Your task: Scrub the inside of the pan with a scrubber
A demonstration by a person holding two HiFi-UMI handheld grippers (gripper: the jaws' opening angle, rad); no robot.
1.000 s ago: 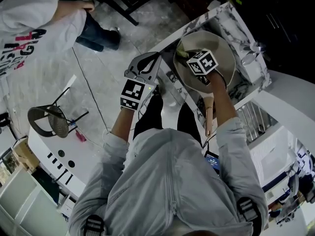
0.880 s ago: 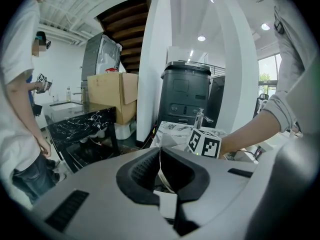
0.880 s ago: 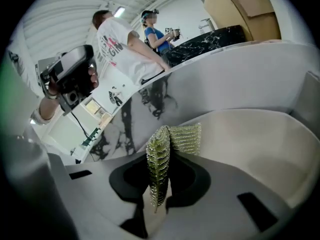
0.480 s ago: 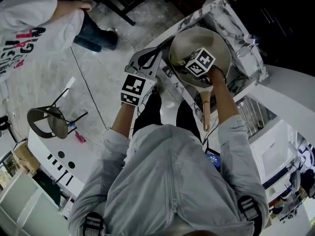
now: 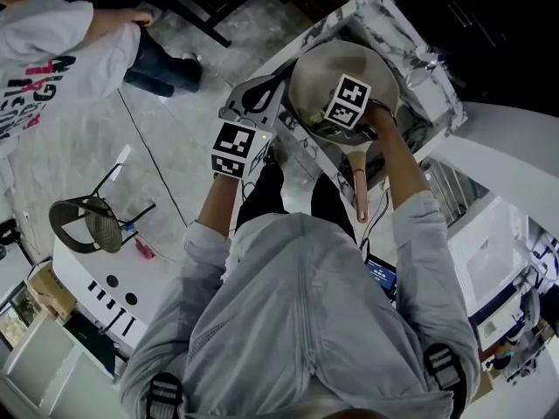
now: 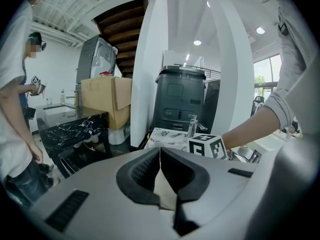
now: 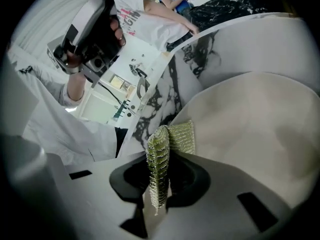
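In the head view, the right gripper (image 5: 345,103) had shifted a little across the pan (image 5: 314,72) at upper centre, suggesting scrubbing was under way, with the left gripper (image 5: 253,103) idle just left of it. The left gripper view showed its jaws closed on nothing. The right gripper view showed jaws clamped on the green scrubber (image 7: 159,176), its tip against the pan's pale inner wall.

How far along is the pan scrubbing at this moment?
Done: the scrubber is clamped in the right gripper. In hand: it is inside the pan, near the pale inner wall; I cannot tell whether it touches. Left: the scrubbing itself, since no foam or cleaned patch shows. The left gripper is shut on nothing, away from the pan handle.
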